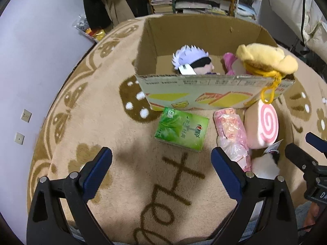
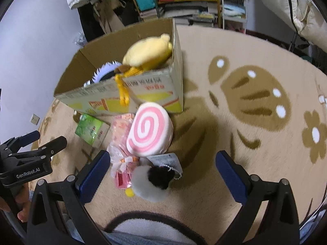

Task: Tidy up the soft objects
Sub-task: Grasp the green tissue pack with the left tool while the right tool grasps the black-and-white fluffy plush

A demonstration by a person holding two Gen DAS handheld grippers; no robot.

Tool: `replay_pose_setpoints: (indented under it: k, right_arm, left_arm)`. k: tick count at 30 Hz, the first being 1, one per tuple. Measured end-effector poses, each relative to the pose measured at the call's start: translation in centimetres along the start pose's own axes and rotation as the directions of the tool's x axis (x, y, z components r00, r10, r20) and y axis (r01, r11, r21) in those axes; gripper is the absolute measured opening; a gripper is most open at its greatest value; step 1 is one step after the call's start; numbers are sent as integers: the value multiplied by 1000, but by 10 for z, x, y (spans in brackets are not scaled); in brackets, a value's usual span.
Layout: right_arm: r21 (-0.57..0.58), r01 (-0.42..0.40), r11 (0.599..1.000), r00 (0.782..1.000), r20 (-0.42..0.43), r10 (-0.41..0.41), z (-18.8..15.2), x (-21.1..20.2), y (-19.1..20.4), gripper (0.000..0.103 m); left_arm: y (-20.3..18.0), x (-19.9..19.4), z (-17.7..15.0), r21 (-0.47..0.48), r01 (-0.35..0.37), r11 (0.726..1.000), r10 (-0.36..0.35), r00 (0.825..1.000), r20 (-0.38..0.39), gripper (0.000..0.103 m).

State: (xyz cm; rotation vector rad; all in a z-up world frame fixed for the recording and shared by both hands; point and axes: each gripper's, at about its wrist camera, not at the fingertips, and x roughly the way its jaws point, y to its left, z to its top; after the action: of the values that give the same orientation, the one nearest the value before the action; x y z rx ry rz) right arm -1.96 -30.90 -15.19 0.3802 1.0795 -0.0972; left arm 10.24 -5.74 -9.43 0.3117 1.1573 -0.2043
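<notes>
Cardboard box [image 1: 204, 89] on the carpet [image 1: 102, 122] holds a yellow plush [image 1: 265, 59] and a white-haired doll [image 1: 192, 60]. Swirl cushion [image 2: 150, 130], pink packet [image 1: 233, 134], green tissue pack [image 1: 181, 128] and black-and-white plush [image 2: 153, 181] lie just before it. Left gripper [image 1: 161, 159] and right gripper [image 2: 163, 163] both spread wide, empty.

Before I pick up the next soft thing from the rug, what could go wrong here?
1. The yellow plush sits high on the cardboard box corner, its cord over the front wall; another drop might knock it out.
2. The black and white pompom touches the pink plastic bag, so the open right gripper may catch both.
3. The swirl cushion looks wide for the open left gripper and could slip.
</notes>
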Motion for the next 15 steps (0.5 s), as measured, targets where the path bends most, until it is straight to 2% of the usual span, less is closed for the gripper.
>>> replay_pose_setpoints:
  k: [15]
  right_arm:
    - [12, 25, 1000, 989, -148, -23, -9, 41, -4, 103]
  left_arm:
    - [-10, 42, 13, 15, 17, 1000, -16, 997, -71, 97]
